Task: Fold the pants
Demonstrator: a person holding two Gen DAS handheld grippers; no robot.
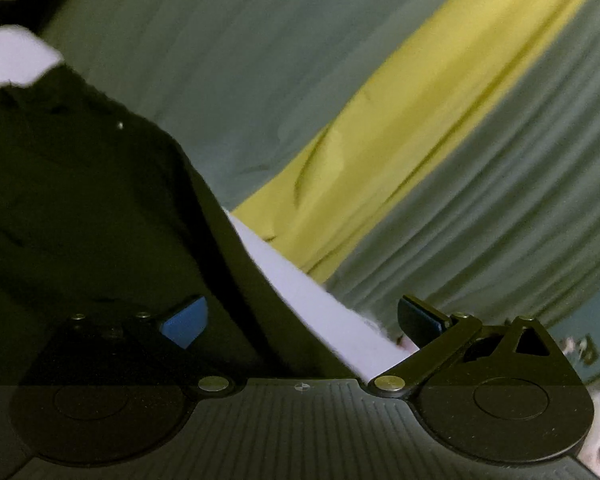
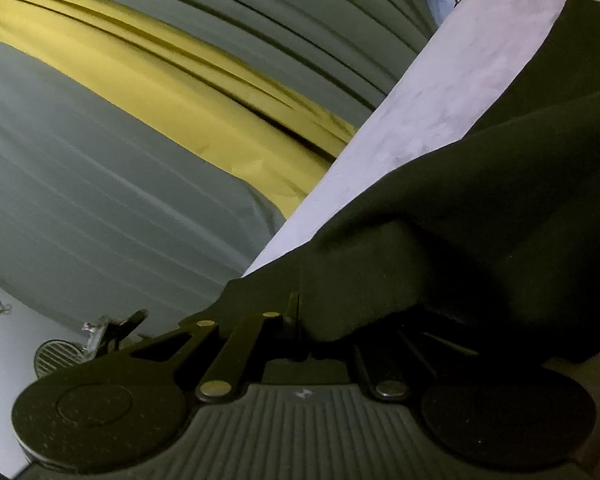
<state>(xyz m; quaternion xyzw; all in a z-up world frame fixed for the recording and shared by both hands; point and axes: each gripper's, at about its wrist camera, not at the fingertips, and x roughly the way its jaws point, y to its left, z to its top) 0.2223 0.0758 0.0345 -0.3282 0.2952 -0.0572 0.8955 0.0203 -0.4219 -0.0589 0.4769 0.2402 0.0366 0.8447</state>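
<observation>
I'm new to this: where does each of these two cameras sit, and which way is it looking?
Left wrist view: sits on the left gripper, looking along its open jaws at dark pants and a grey-and-yellow curtain; blue fingertips show.
Right wrist view: sits on the right gripper, looking along jaws shut on the dark pants; only black linkage shows.
Both share the pants, their pale lining, and the curtain.

Black gripper linkages (image 1: 432,356), brass rivets, blue fingers (image 1: 186,322)
</observation>
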